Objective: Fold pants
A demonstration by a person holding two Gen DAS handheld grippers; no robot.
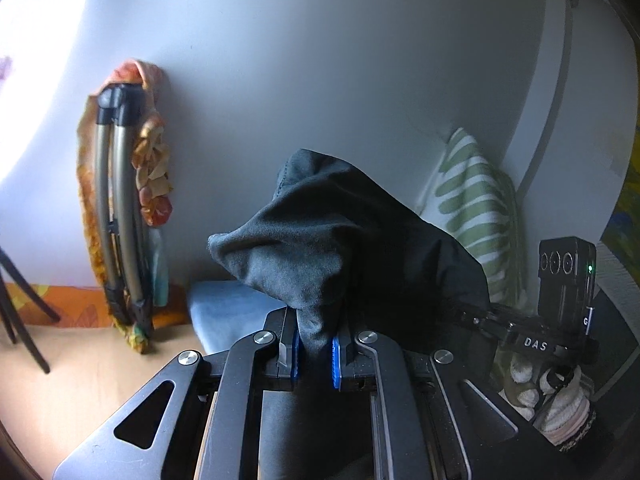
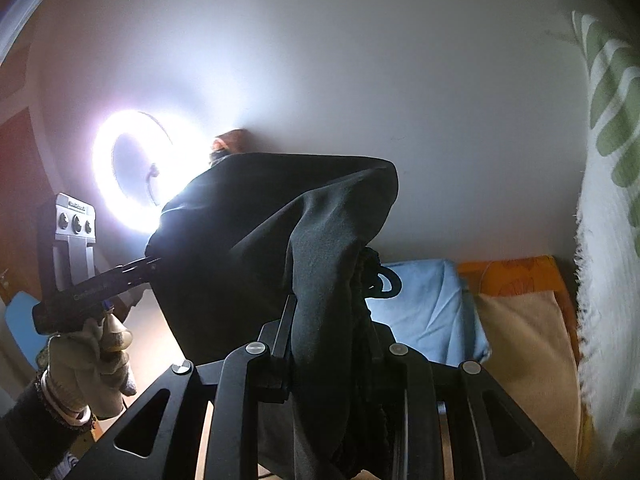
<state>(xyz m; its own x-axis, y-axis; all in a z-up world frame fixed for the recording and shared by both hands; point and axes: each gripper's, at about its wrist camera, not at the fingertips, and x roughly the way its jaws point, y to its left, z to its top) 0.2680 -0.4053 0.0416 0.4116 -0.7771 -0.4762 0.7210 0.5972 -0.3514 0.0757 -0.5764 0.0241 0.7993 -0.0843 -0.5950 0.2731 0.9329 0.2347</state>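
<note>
Left hand-held gripper (image 1: 316,350) pinches a bunch of the dark pants (image 1: 320,236) between its blue pads (image 1: 336,360). Right hand-held gripper (image 2: 332,344) is clamped on another bunch, pants held up off the bed (image 2: 520,340).

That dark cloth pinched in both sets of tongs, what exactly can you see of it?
The dark charcoal soft-fabric pants look matte, thin and limp. They are bunched and held up in the air, not spread flat. The left tongs clamp one crumpled fold between blue pads; the right tongs grip another bunch, where a dark cord loop hangs out. The cloth drapes over both tongs in loose folds. Behind it are a pale wall and a light blue fabric surface.
</note>
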